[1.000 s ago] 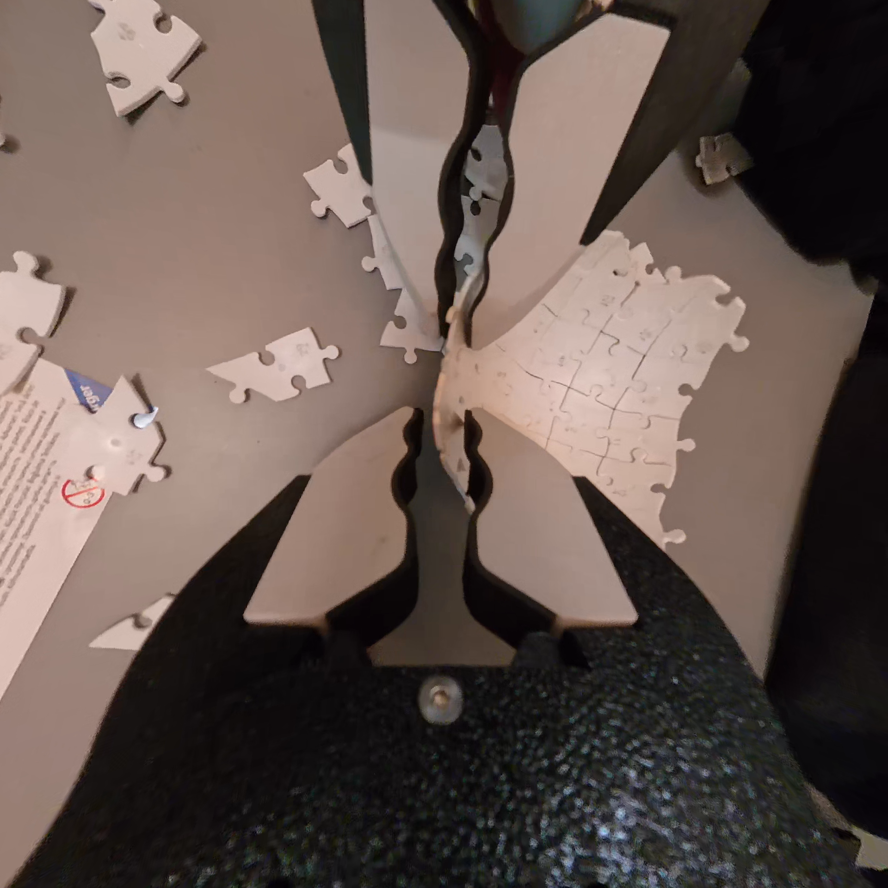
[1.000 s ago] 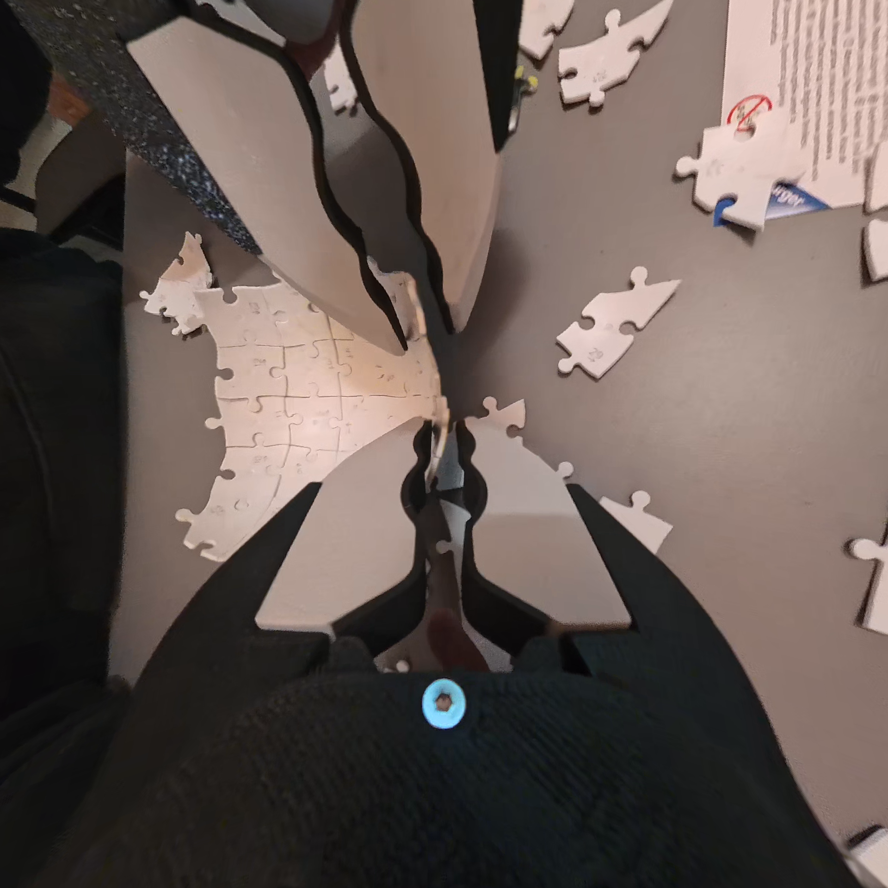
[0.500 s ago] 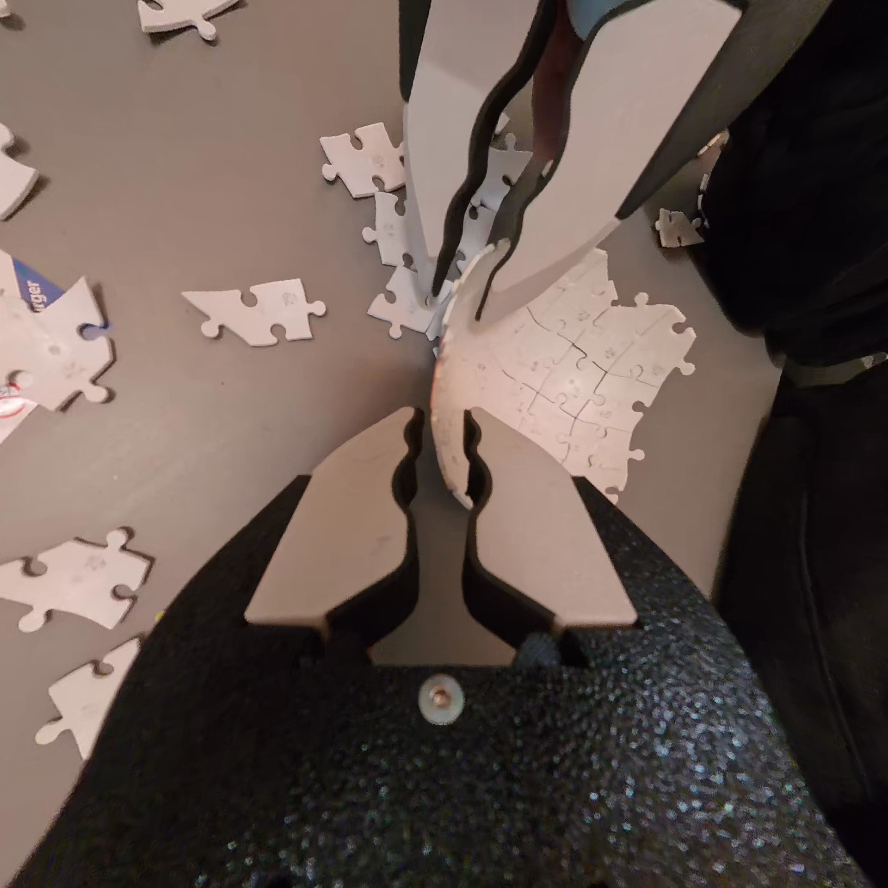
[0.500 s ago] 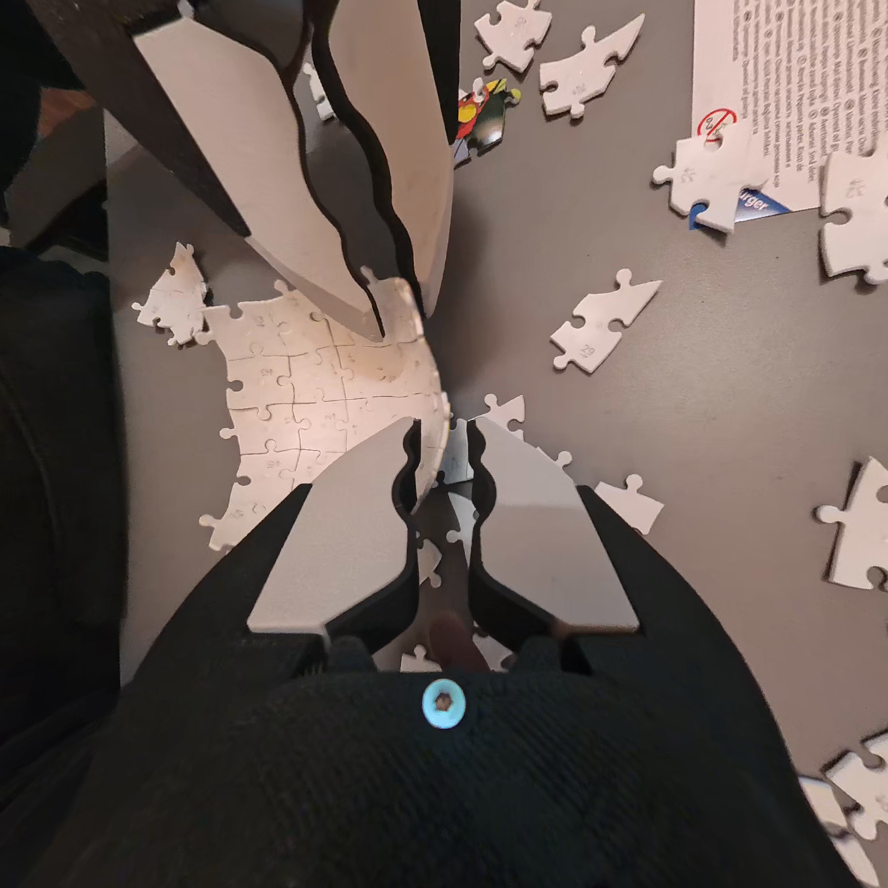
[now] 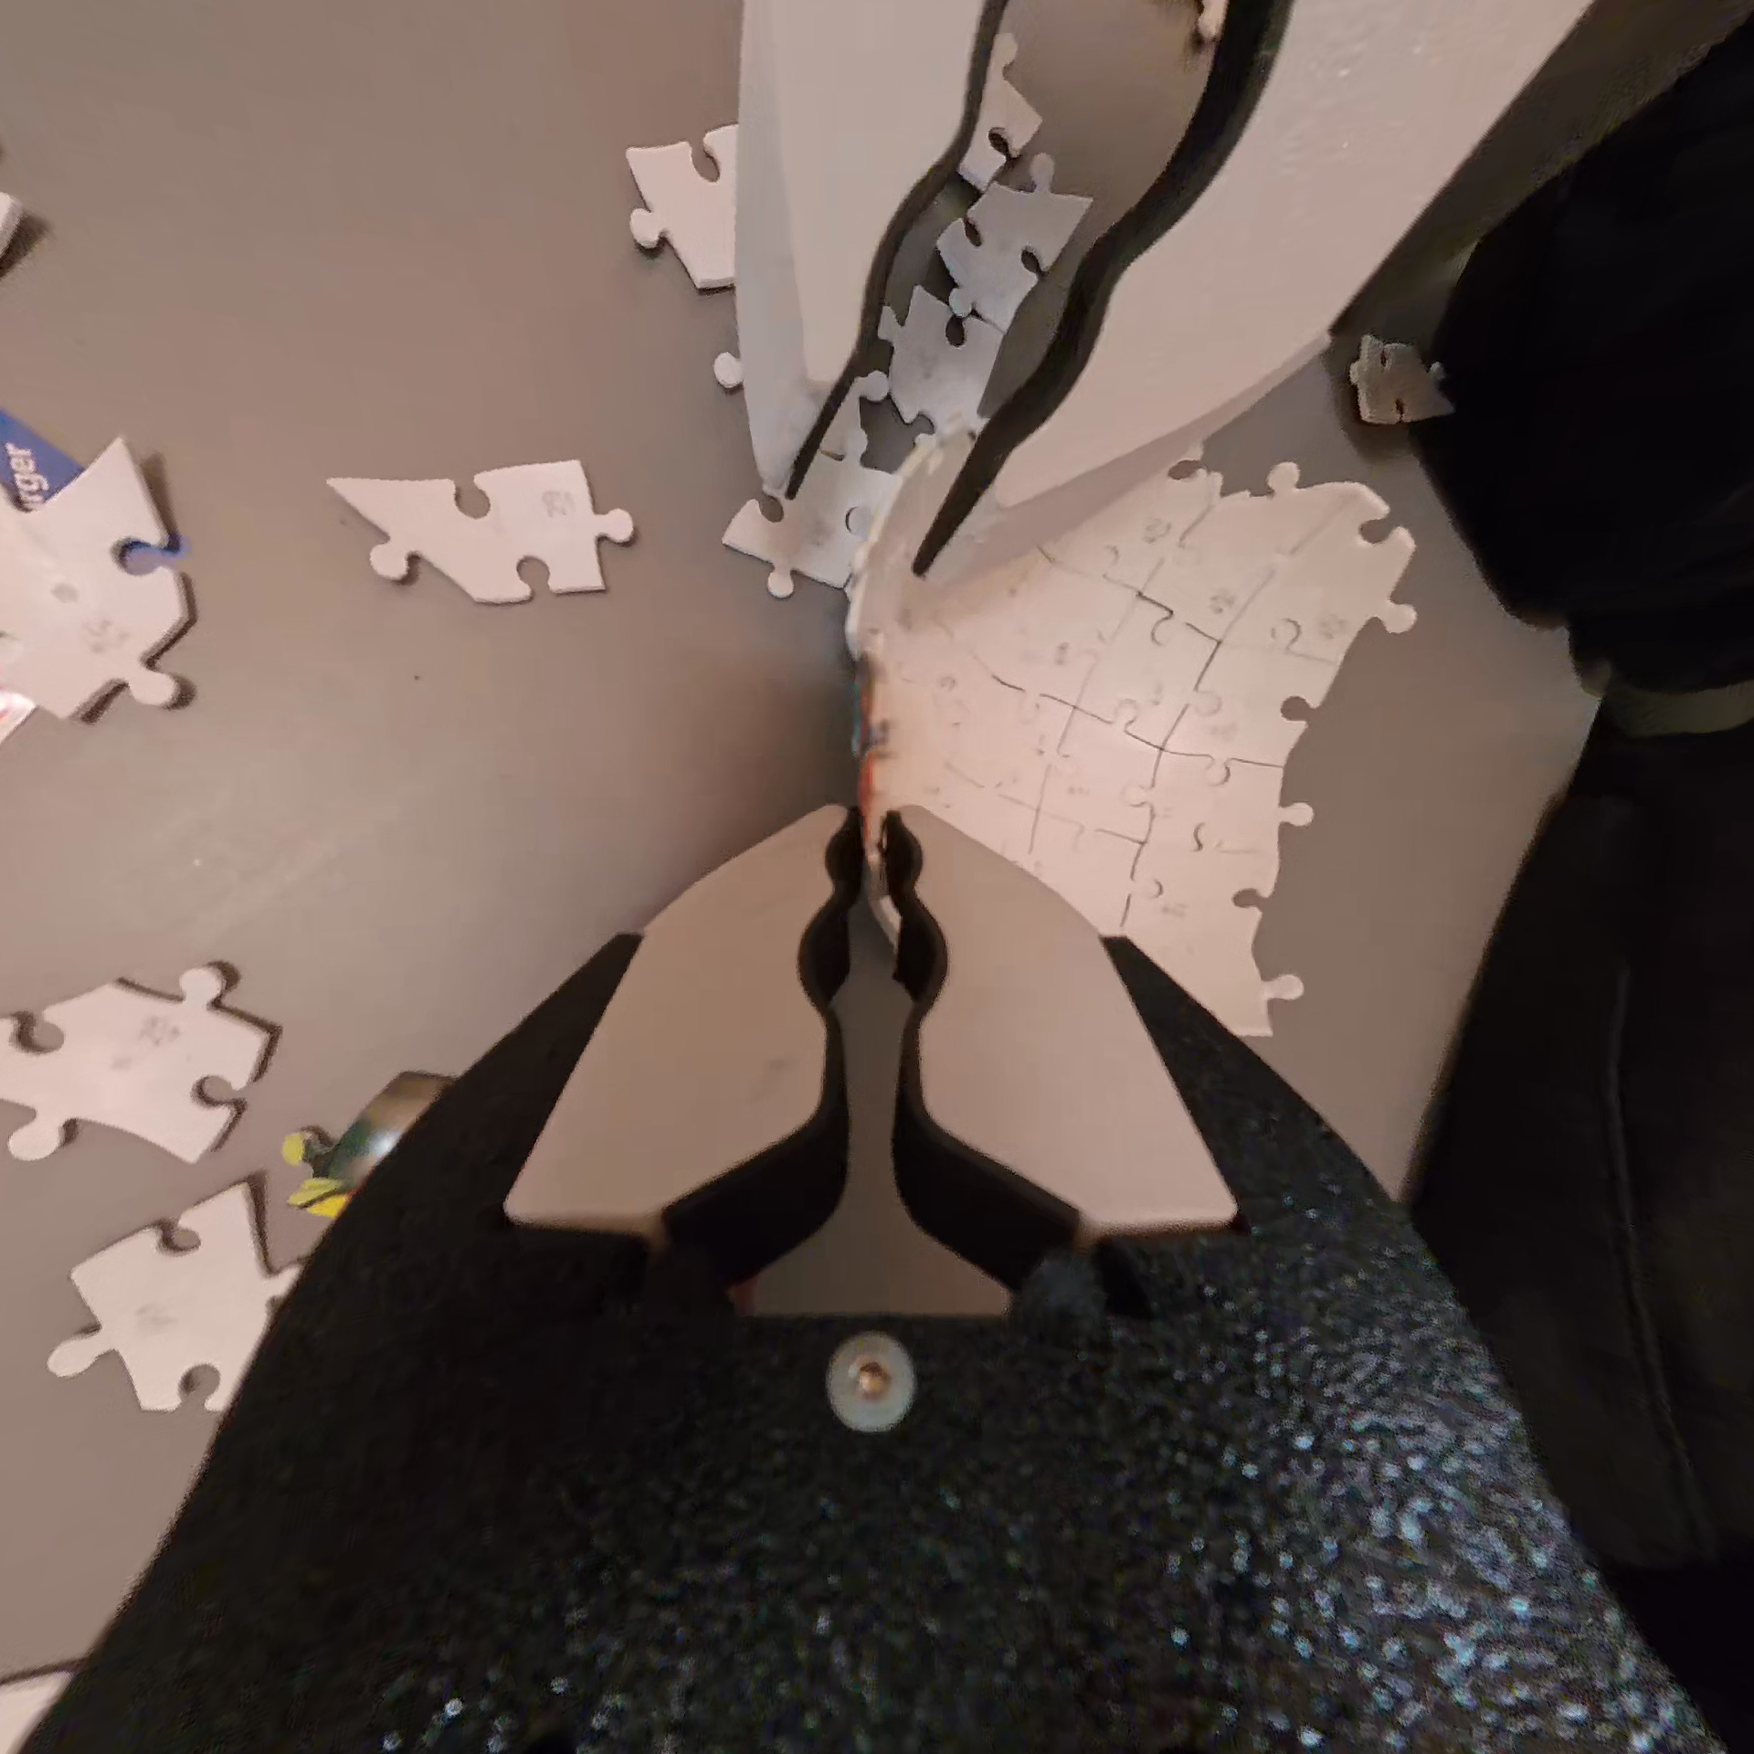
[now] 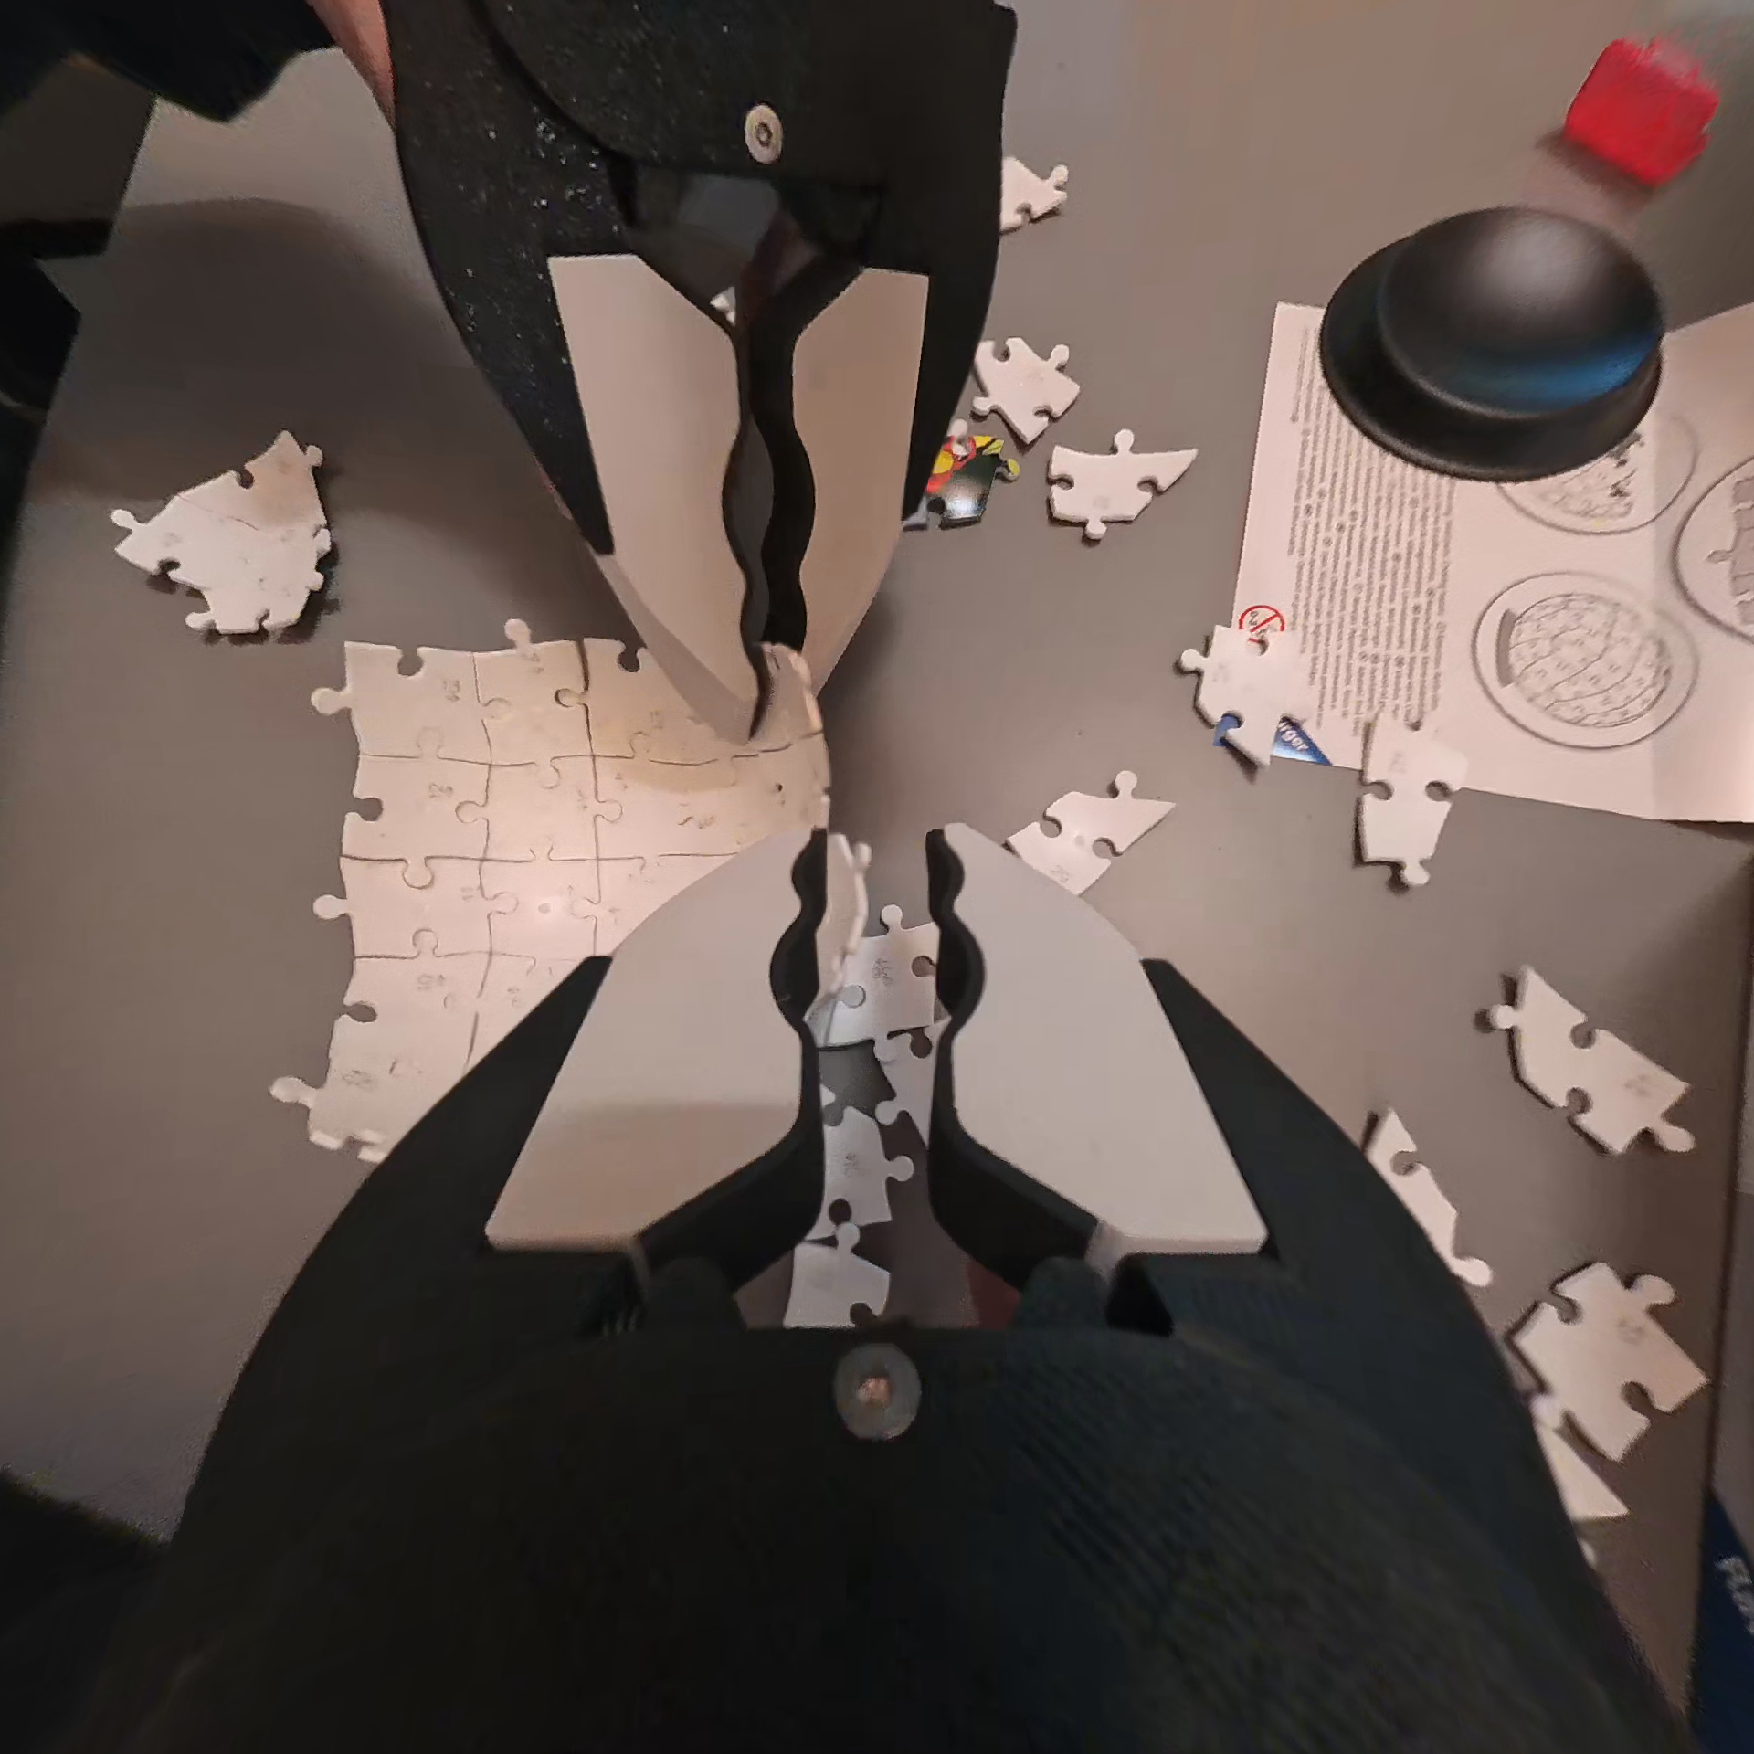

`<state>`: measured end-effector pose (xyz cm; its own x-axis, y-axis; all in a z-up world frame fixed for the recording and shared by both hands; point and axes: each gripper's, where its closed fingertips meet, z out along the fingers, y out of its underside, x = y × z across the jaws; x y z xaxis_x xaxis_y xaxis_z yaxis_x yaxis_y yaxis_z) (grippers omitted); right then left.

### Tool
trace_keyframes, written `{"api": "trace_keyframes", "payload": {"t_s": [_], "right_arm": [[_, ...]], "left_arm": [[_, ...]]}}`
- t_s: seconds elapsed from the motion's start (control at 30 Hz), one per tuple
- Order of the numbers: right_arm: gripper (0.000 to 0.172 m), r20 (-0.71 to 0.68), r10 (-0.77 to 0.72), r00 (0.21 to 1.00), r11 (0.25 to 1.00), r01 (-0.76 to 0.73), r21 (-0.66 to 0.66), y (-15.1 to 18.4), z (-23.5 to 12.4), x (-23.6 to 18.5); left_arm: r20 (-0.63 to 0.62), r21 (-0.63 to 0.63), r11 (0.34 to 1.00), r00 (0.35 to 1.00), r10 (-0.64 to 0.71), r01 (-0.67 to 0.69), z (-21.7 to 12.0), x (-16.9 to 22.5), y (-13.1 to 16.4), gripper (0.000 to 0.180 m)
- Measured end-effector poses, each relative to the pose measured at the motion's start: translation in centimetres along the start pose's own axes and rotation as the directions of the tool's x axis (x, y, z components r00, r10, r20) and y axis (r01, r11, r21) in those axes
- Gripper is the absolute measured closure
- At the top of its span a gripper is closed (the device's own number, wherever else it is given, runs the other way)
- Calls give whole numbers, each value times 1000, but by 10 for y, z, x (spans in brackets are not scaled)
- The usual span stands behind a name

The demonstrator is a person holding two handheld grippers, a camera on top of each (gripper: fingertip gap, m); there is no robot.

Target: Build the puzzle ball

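While the grey table (image 6: pixel 1091 664) takes up most of both views, the big curved sheet of joined puzzle pieces (image 5: pixel 1139 721) stands on edge between the two tools. The left gripper (image 5: pixel 873 821) is pinched tight on its rim. The right gripper (image 6: pixel 873 840) stands open around the opposite rim, only one pad near it. Loose pieces (image 6: pixel 1091 835) lie just beside and under the right one.

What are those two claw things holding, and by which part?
The left gripper pinches the curved sheet of joined puzzle pieces at its edge. The right gripper's jaws stand apart around that edge, gripping nothing.
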<state>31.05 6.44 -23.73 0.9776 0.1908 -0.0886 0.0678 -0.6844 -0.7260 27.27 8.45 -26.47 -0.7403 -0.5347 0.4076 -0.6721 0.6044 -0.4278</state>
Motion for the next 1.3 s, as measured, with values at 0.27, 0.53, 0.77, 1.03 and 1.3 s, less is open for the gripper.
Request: {"api": "trace_keyframes", "payload": {"t_s": [0.27, 0.53, 0.77, 1.03, 1.3], "right_arm": [[147, 125, -99, 987, 994, 104, -32, -2, 1, -11], [158, 288, -140, 948, 976, 181, -122, 2, 25, -18], [169, 285, -86, 954, 986, 124, -115, 2, 32, -17], [169, 300, -81, 951, 986, 120, -116, 6, 32, -15], [169, 318, -56, 947, 984, 106, -141, 11, 31, -16]], "left_arm": [[22, -27, 997, 997, 70, -69, 0, 0, -5, 177], [38, -15, 993, 992, 122, -121, 1, -1, -10, 178], [58, 27, 995, 994, 96, -98, -5, -5, -9, 171], [56, 9, 999, 998, 40, -41, -6, -4, 4, 165], [16, -16, 1000, 1000, 3, -3, 3, -4, 8, 167]]}}
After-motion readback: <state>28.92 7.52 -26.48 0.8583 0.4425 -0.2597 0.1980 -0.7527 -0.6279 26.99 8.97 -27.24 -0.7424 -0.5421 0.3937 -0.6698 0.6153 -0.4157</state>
